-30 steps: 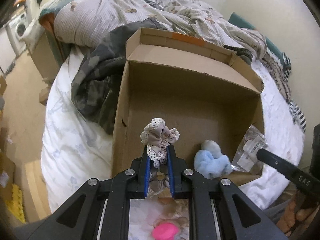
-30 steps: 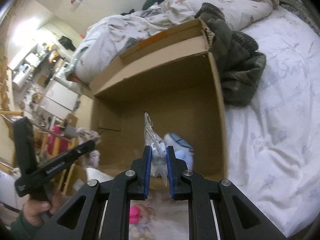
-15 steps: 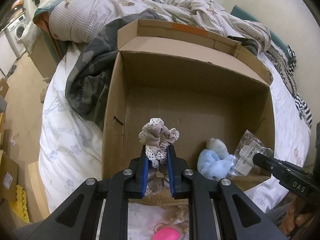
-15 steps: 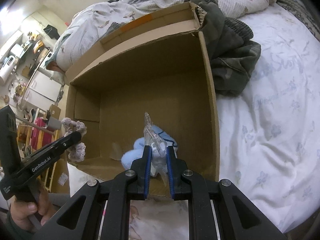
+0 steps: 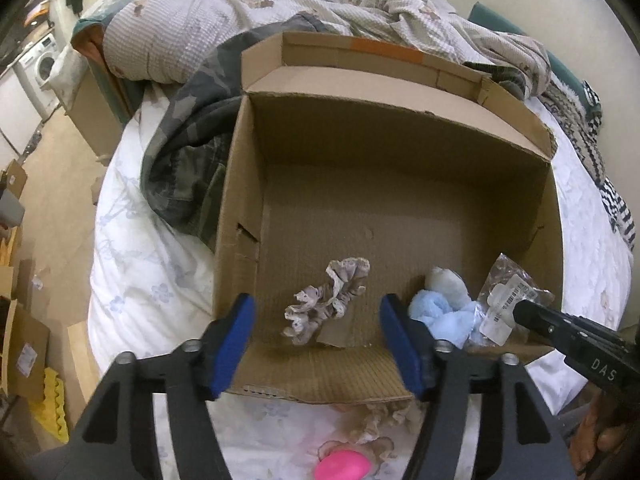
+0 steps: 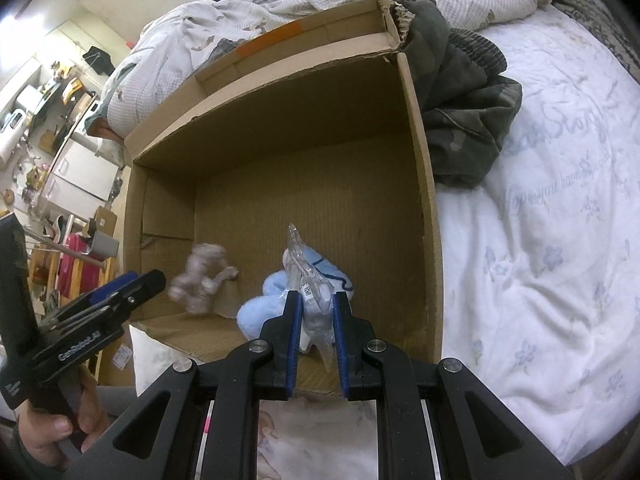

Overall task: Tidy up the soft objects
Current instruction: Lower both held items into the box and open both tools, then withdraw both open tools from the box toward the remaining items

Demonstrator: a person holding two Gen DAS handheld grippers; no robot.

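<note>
An open cardboard box (image 5: 240,184) (image 6: 416,160) sits on the bed. Above its near edge my left gripper (image 5: 318,304) (image 6: 132,288) has its jaws opening. A beige lace-trimmed scrunchie (image 5: 326,300) is loose between the blue pads and touches neither; it looks blurred (image 6: 202,276) in the right wrist view. A pale blue fluffy item (image 5: 440,312) (image 6: 260,308) lies on the box floor to the right. Over it, my right gripper (image 6: 316,320) (image 5: 560,328) is shut on a clear plastic packet (image 6: 310,292) (image 5: 508,300) with a barcode label.
On the white sheet in front of the box lie a pink object (image 5: 342,466) and another frilly scrunchie (image 5: 380,420). A camouflage garment (image 5: 180,152) (image 6: 460,120) lies against the box, with a crumpled duvet (image 5: 360,12) behind. Cartons (image 5: 24,344) stand on the floor at left.
The left jaws have parted and let go of the scrunchie, which has dropped into the box. Both grippers have tipped further over the box; the right still pinches the packet.
</note>
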